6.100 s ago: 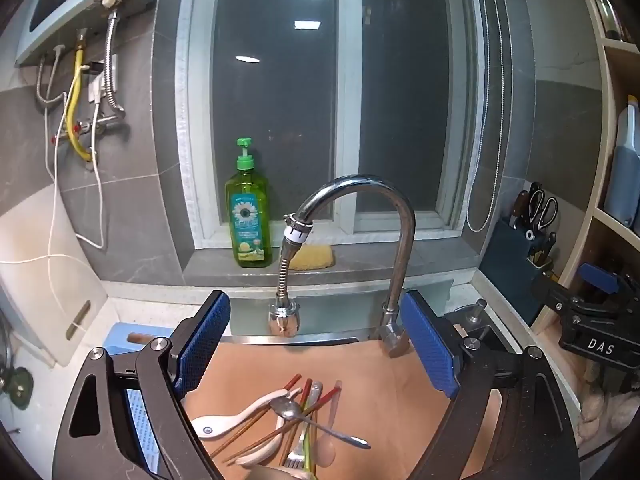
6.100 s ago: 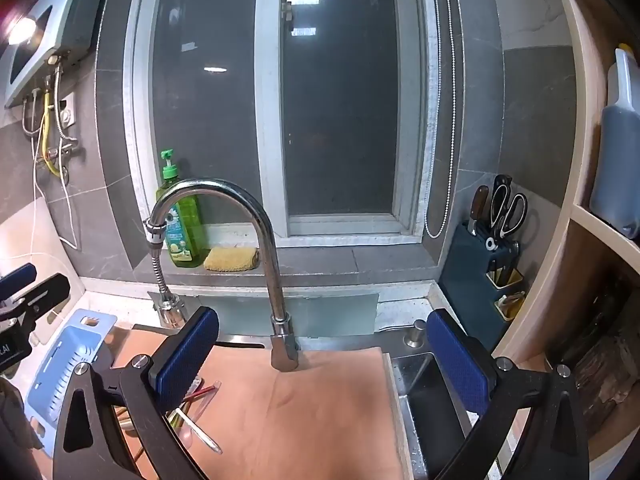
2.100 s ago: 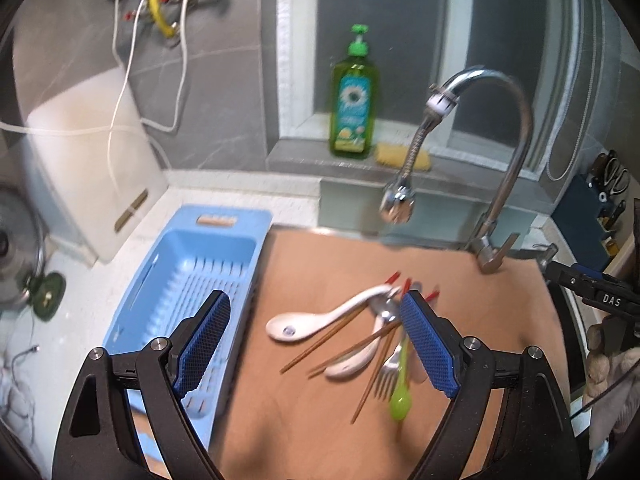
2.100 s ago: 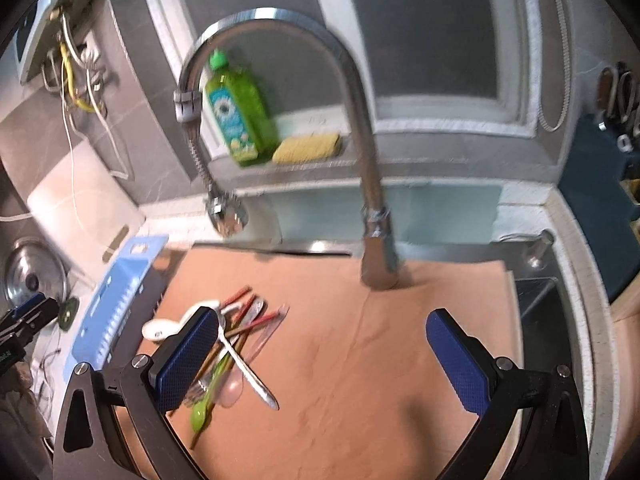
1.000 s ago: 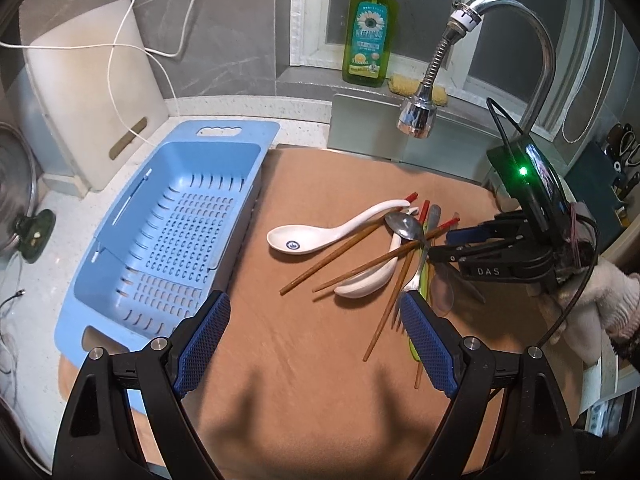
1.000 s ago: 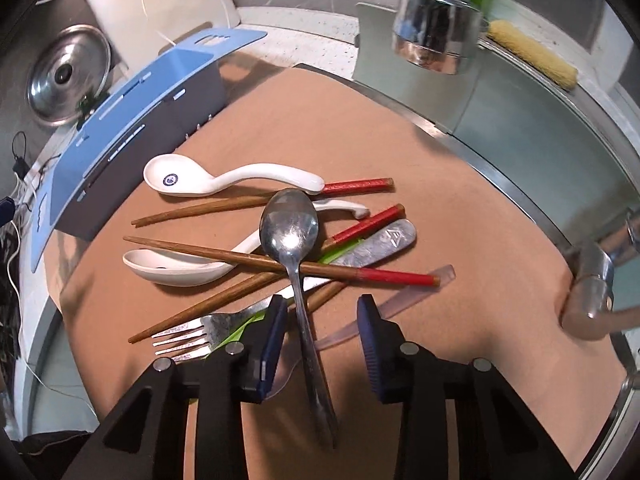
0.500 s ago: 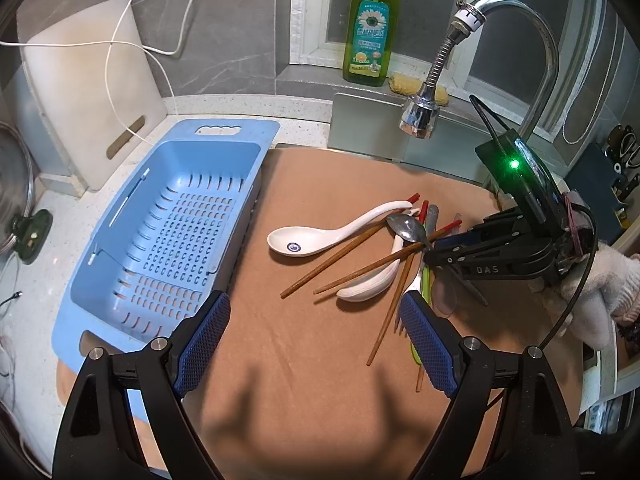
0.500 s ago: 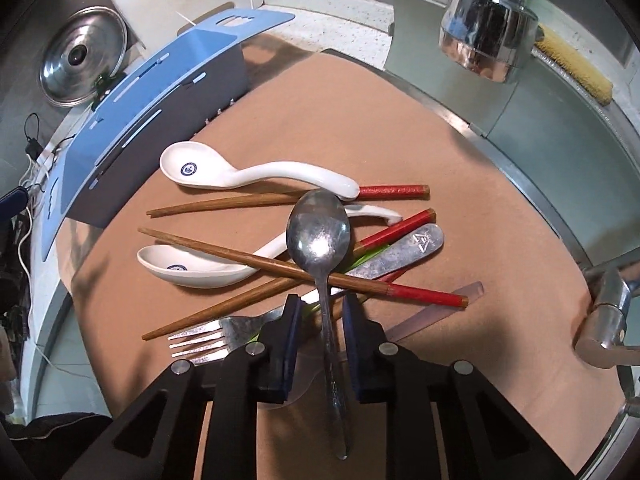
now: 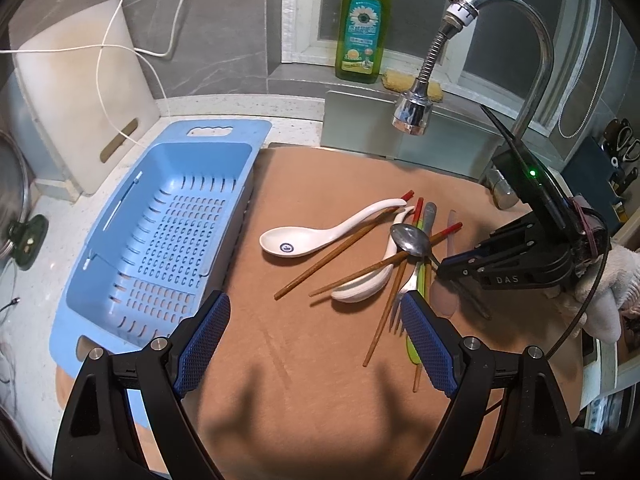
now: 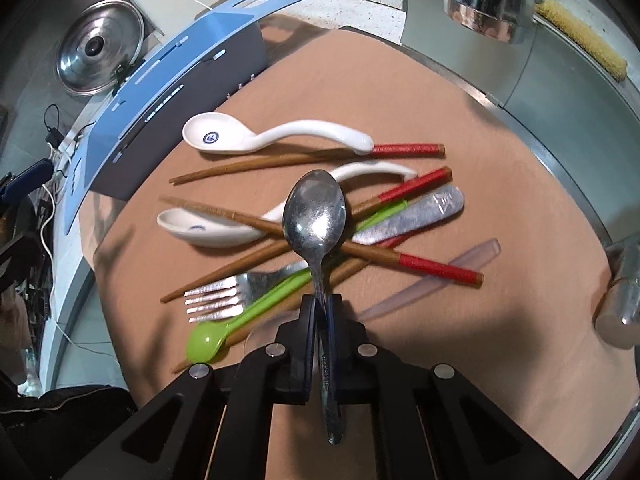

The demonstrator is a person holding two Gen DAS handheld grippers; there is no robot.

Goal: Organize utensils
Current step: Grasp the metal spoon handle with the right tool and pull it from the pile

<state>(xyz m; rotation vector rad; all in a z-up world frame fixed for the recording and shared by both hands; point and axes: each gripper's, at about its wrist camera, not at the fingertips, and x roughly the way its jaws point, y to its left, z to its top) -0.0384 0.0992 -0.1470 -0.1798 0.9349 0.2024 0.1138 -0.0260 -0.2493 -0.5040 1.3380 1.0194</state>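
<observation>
Two white spoons point(image 10: 276, 139), red-tipped chopsticks point(image 10: 404, 258), fork point(image 10: 224, 294), green spoon point(image 10: 208, 338) piled on brown mat point(image 9: 320, 380). Blue basket point(image 9: 160, 232) left of pile, faucet head point(image 9: 412, 110) overhead. Right gripper point(image 10: 321, 306), angled steeply down, fingers pinching metal spoon point(image 10: 314, 216) handle; bowl lies across chopsticks. Right view alone shows pinch. Left gripper point(image 9: 316, 332) fingers spread, empty, above mat.
</observation>
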